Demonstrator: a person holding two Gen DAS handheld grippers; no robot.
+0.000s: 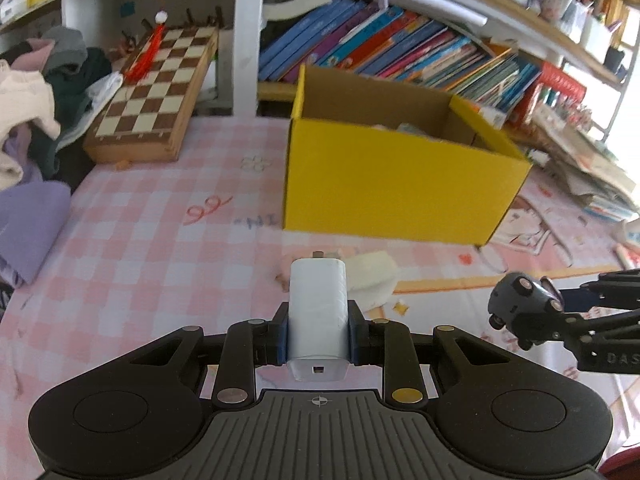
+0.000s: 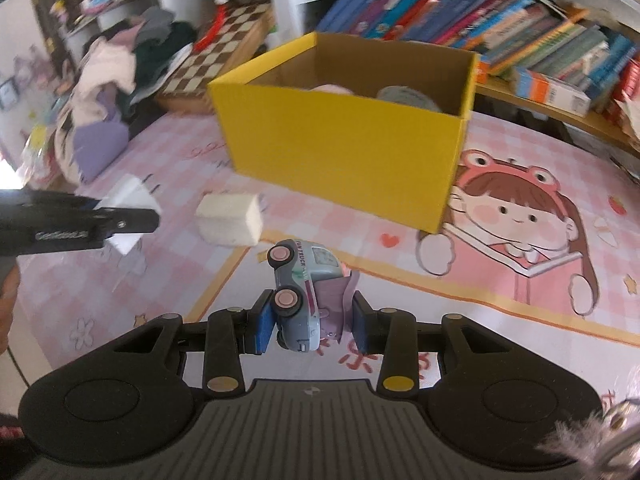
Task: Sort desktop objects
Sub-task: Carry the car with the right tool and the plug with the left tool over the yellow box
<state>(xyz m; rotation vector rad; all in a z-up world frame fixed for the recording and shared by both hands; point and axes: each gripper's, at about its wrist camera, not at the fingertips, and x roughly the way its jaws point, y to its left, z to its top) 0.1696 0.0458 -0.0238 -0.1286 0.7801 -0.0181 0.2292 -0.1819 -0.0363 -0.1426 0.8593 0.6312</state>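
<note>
My left gripper is shut on a white charger plug, held above the pink checked table cover; it also shows at the left of the right wrist view. My right gripper is shut on a grey-blue toy truck, turned on its side with pink wheels to the left; the truck also shows in the left wrist view. An open yellow cardboard box stands ahead of both grippers with some items inside. A cream sponge block lies on the cover in front of the box.
A wooden chessboard case leans at the back left beside a pile of clothes. Shelves of books run behind the box. Papers are stacked at the right. A cartoon girl print is on the cover.
</note>
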